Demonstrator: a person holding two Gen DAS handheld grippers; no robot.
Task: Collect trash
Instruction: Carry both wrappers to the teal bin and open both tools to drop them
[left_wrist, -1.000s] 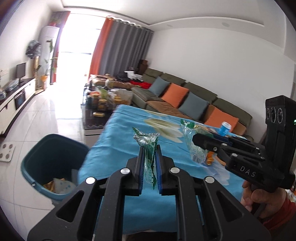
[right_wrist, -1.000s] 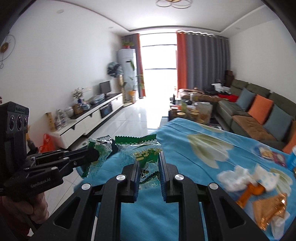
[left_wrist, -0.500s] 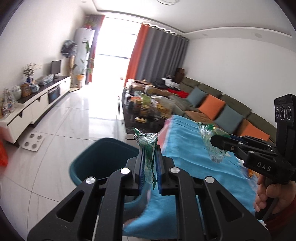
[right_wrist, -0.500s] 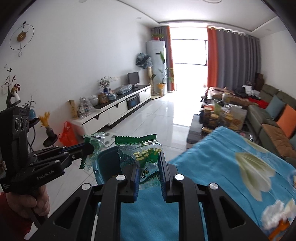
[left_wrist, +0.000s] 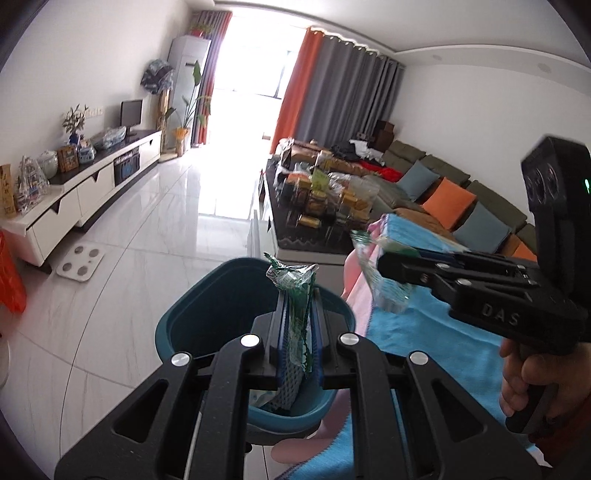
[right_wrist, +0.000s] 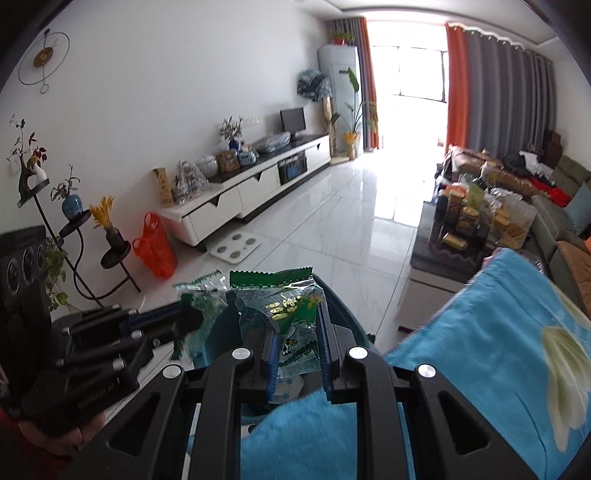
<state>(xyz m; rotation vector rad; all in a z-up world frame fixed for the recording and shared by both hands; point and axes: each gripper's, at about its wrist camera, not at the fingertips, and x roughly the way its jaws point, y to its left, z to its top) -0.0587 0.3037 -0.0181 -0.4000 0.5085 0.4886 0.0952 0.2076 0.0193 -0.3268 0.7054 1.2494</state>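
A teal bin (left_wrist: 207, 314) stands on white marbled floor (left_wrist: 147, 229). Crinkled green-and-clear wrapper (left_wrist: 295, 295) sits between blue-padded black fingers (left_wrist: 280, 332). At 3 o'clock, a sky-blue cloth (right_wrist: 498, 332) printed with a pale cream flower. The second wrapper (right_wrist: 288, 317) is green with gold print. Orange and grey curtains (right_wrist: 480, 85) hang at 1 o'clock.

Teal bin (left_wrist: 207, 314) mouth open upward, directly ahead below both grippers. Blue-cloth table edge (right_wrist: 491, 332) touches bin's right side, blocks passage right. Left gripper (left_wrist: 298, 291) and right gripper (left_wrist: 380, 264) near each other over bin. Left and far: bare tile floor (left_wrist: 155, 236), only white scale (left_wrist: 80, 258) lying there. Coffee table (left_wrist: 317, 236) stands far right, crowded with jars.
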